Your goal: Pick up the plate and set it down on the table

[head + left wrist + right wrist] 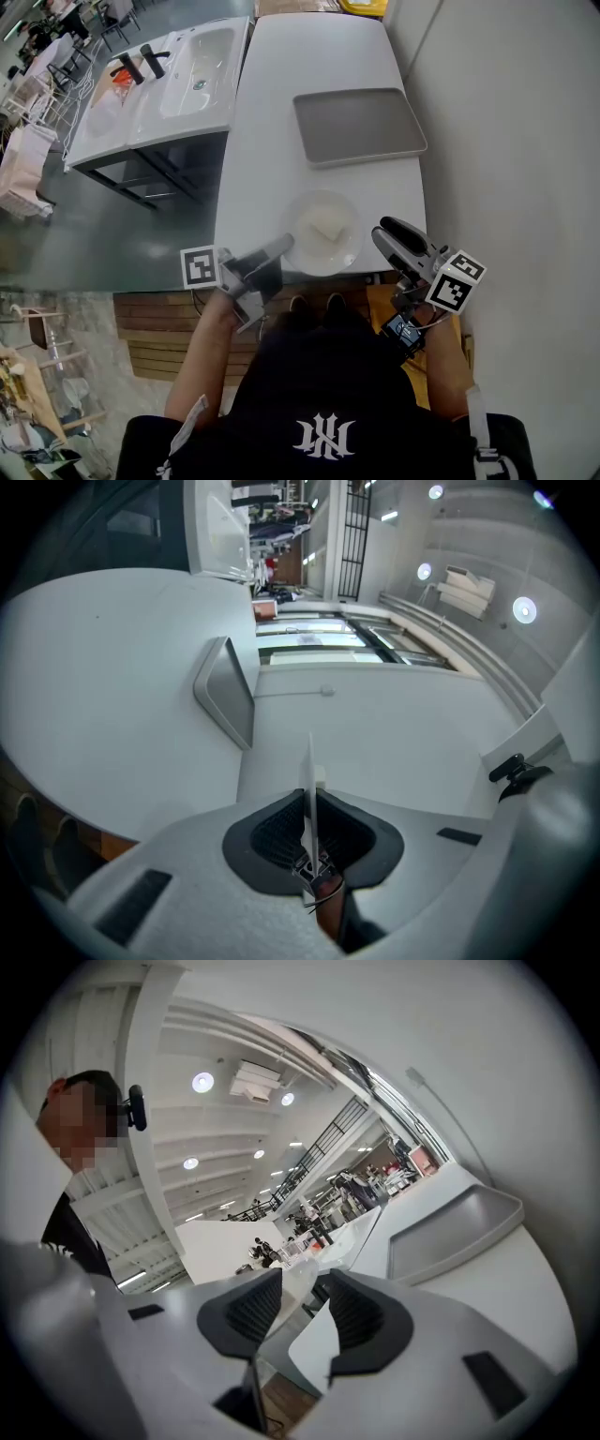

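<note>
A round white plate [323, 234] with a small pale piece in it is at the front edge of the white table [309, 56]. Whether it rests on the tabletop I cannot tell. My left gripper [281, 247] is shut on the plate's left rim. In the left gripper view the thin rim [310, 780] runs edge-on between the closed pads of that gripper [310, 832]. My right gripper [386, 234] stands open just off the plate's right side. In the right gripper view its jaws [305, 1312] are apart, with nothing pressed between them.
A grey rectangular tray [358, 125] lies on the table beyond the plate, also seen as the tray [228, 691] and the tray [459, 1227]. A white sink unit [192, 70] stands to the left of the table. A wall runs along the right.
</note>
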